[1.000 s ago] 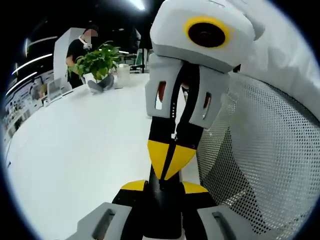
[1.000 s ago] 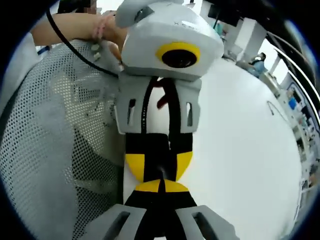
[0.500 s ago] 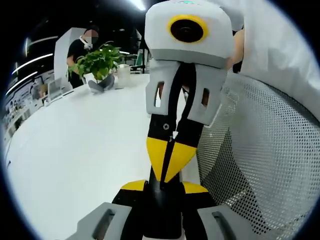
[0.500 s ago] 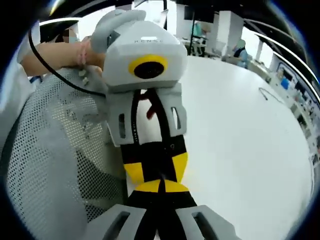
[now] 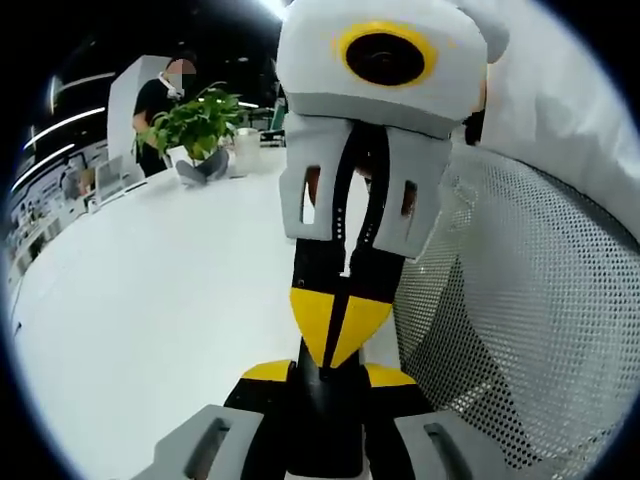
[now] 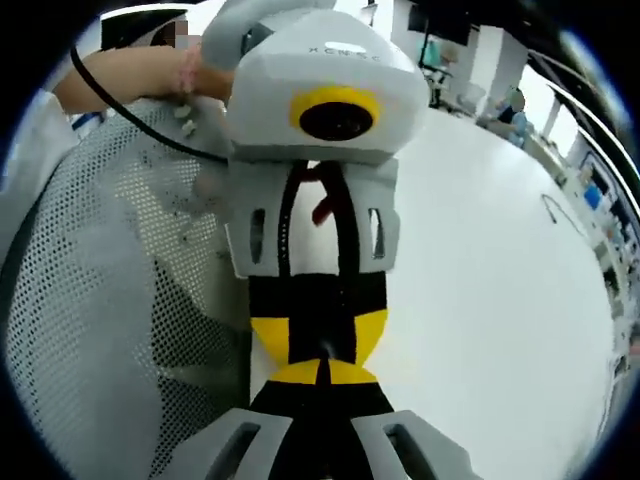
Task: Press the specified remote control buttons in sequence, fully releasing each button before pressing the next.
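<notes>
since the left gripper has its jaws parted around a narrow black bar, which i take for the remote control, i read it as clamped there, long axis running straight ahead from the jaws. no buttons are visible. just beyond the remote's far end the right gripper points back at it, yellow tips pinched together and touching or nearly so; it's the nearer presser. left of the remote lies the white table, right of it white mesh, far beyond a potted plant.
</notes>
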A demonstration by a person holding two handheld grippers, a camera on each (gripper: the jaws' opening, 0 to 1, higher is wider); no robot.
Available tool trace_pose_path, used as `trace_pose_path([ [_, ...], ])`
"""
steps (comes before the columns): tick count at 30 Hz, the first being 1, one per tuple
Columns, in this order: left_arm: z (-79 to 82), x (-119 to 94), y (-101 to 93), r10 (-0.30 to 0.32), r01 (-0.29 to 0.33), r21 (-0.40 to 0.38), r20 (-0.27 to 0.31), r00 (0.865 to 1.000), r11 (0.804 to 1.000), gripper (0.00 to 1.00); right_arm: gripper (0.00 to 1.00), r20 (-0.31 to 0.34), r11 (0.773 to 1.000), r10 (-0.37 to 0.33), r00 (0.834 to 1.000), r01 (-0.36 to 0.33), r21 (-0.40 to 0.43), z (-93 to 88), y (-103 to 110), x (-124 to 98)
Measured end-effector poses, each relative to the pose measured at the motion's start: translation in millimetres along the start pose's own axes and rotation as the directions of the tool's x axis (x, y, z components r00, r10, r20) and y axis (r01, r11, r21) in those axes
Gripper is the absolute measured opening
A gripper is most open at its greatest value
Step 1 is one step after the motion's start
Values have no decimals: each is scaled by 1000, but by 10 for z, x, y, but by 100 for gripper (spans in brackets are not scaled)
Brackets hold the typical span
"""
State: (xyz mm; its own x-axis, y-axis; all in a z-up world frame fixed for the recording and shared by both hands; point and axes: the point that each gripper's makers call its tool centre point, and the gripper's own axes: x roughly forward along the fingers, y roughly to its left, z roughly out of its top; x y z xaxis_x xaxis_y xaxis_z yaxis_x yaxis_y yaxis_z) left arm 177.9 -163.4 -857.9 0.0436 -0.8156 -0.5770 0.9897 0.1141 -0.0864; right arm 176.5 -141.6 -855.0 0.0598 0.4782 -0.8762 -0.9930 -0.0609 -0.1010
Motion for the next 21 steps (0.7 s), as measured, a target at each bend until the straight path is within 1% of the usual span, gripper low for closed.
trace_pose_path([
  [1, -1, -1, 3, -2, 2, -4, 1, 1000, 1000, 25, 0, -10, 1000, -7, 1000, 7, -20, -1, 9, 0],
  [3, 1, 0, -3, -2, 2, -3, 0, 1000, 1000, 25, 0, -2, 1000, -14, 1000, 14, -14, -7, 33, 1],
  [4, 1, 1, -4, 0, 0, -1, 0, 1000, 1000, 25, 0, 16, 1000, -18, 1000, 18, 5, -10, 17, -6],
  [6, 0, 1, -8, 3, -3, 9, -2, 1000, 1000, 25, 0, 56, 997, -5, 998, 1, 71, -2, 14, -11],
  [7, -2, 1, -8, 3, -3, 11, -1, 1000, 1000, 25, 0, 64, 997, -2, 998, -3, 76, -3, 10, -13],
  [8, -3, 1, -8, 3, -3, 11, -1, 1000, 1000, 25, 0, 86, 995, 9, 996, -18, 102, 2, 10, -18],
  [10, -2, -1, -8, 2, -2, 12, 1, 1000, 1000, 25, 0, 99, 993, 17, 995, -28, 116, -4, -2, -27],
  [13, -3, -1, -6, 4, -4, 14, 1, 1000, 1000, 25, 0, 106, 984, 35, 994, -53, 172, 7, -3, -27],
  [16, -2, -1, -5, 4, -4, 15, 1, 1000, 1000, 25, 0, 104, 983, 39, 994, -56, 173, 14, 3, -26],
  [21, -5, -1, -5, 5, -5, 14, 0, 1000, 1000, 25, 0, 104, 990, 41, 994, -55, 132, 35, 22, -21],
])
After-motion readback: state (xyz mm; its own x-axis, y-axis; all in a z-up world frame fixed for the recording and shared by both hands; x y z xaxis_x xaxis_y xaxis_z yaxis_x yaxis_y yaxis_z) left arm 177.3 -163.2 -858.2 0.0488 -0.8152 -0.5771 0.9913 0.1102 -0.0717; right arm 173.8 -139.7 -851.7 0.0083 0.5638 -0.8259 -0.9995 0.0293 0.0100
